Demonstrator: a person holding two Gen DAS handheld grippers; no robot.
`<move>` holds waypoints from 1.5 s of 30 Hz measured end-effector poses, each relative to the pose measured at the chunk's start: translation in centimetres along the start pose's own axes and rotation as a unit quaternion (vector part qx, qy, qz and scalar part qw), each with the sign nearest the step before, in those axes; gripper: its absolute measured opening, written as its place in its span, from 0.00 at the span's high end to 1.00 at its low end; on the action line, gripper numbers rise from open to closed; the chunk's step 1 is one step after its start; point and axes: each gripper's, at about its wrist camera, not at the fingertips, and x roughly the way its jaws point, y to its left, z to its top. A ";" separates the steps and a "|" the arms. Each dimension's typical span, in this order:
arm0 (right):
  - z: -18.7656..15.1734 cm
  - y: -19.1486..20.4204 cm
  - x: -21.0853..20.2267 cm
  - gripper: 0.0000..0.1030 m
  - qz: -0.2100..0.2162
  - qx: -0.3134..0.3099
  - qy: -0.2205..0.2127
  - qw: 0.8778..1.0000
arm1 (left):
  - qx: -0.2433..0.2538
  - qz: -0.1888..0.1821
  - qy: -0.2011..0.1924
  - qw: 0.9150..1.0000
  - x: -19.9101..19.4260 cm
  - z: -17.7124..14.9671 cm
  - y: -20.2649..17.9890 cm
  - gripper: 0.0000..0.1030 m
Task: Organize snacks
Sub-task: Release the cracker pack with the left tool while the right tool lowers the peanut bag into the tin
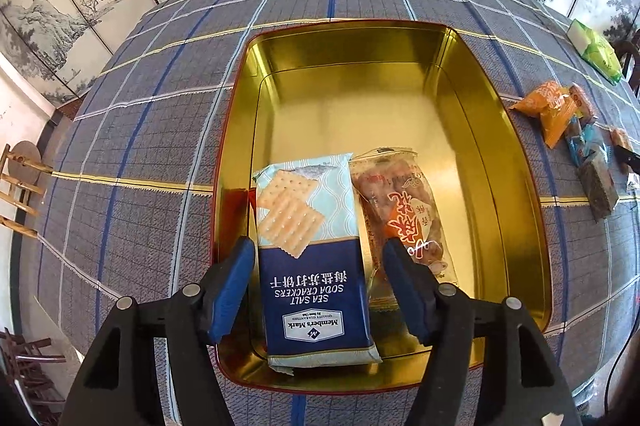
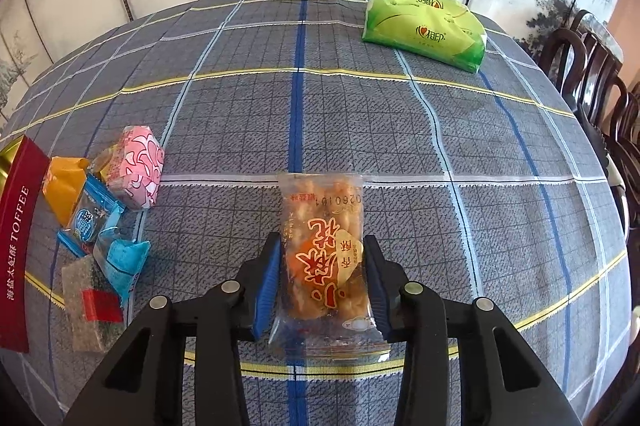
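Left gripper (image 1: 318,286) straddles the cracker pack (image 1: 312,258) with its jaws apart, gaps on both sides, so it's let go. The pack lies flat in the gold tin (image 1: 516,194), right between the fingers. Just right of it sits one clear twist snack (image 1: 400,210), touching the pack edge to edge; side by side probably to fill the tin in rows. Rest of the tin, ahead of the gripper, is bare.

Right gripper (image 2: 322,282) is around a second twist snack (image 2: 324,246) on the checked cloth (image 2: 440,130), blue pads (image 2: 270,278) hard against both sides. Looks clenched on it, lengthwise grab across the narrow width, likely ready to lift toward the tin.

Count: two twist snacks (one in the tin, one gripped), one cracker pack. Left of the right gripper is a loose pile (image 2: 108,210): one pink, one orange, about two blue, one dark bar; overlap, so the count is rough. Far ahead and right is one green tissue pack (image 2: 424,22). Tin's red side, marked TOFFEE, shows at far left.
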 end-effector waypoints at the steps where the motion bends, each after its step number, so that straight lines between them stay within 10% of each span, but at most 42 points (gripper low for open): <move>1: 0.0 0.1 0.0 0.63 -0.002 0.000 0.002 1.000 | -0.002 -0.004 -0.005 1.000 -0.2 0.0 0.1 0.36; 19: 0.2 1.4 -4.0 0.63 0.010 0.034 -0.022 0.999 | -0.045 -0.051 -0.045 0.997 -2.3 0.0 1.4 0.24; 35: -0.7 22.4 -11.0 0.63 0.186 -0.099 -0.052 0.976 | -0.137 -0.013 -0.059 0.989 -4.3 -2.1 8.7 0.23; 45: -3.0 29.8 -9.9 0.63 0.221 -0.163 -0.018 0.961 | -0.171 0.019 -0.021 0.985 -3.1 -4.4 11.3 0.23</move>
